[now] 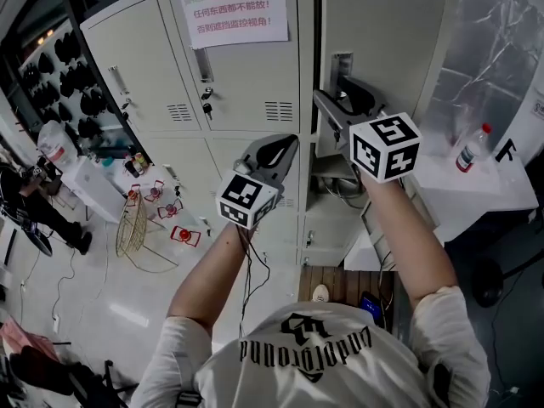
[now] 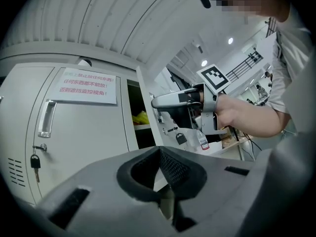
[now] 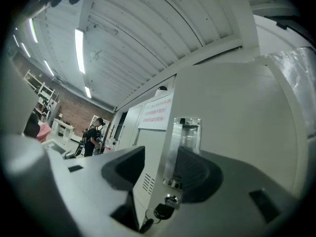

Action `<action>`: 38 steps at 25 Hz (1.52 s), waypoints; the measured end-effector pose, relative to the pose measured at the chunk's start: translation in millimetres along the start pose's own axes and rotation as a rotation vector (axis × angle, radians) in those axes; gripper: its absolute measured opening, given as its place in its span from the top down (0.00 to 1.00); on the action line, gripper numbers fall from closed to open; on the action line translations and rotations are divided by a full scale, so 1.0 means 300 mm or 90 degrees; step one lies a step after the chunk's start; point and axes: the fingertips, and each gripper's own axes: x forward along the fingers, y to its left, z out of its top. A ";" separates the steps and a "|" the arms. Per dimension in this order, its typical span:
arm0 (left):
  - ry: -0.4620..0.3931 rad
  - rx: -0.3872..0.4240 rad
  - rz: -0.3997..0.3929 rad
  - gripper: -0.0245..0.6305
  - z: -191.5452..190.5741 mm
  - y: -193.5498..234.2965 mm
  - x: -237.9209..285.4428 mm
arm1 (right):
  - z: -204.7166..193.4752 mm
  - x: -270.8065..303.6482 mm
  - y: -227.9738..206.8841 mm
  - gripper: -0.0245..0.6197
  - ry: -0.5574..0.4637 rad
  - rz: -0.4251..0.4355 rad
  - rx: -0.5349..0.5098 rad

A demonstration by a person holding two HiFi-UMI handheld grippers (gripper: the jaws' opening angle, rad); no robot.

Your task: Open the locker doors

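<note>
Evidently, right hand-held gripper (image 3: 157,171) was set astride handle (image 3: 183,139) edge of upper right locker door (image 1: 387,32), jaws apart and not pinched, likely so door, already ajar, could be swung wider. Left hand-held gripper (image 1: 274,153) was held closed, empty, clear before shut middle door (image 1: 242,75).

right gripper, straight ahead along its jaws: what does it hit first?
The chrome handle on the locker door; it already sits between the open jaws of the right gripper. The exact gap is hard to judge.
</note>
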 end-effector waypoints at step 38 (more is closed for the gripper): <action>-0.049 -0.032 -0.167 0.95 0.155 -0.571 0.241 | 0.096 -0.867 -0.155 0.90 0.022 -0.144 -0.045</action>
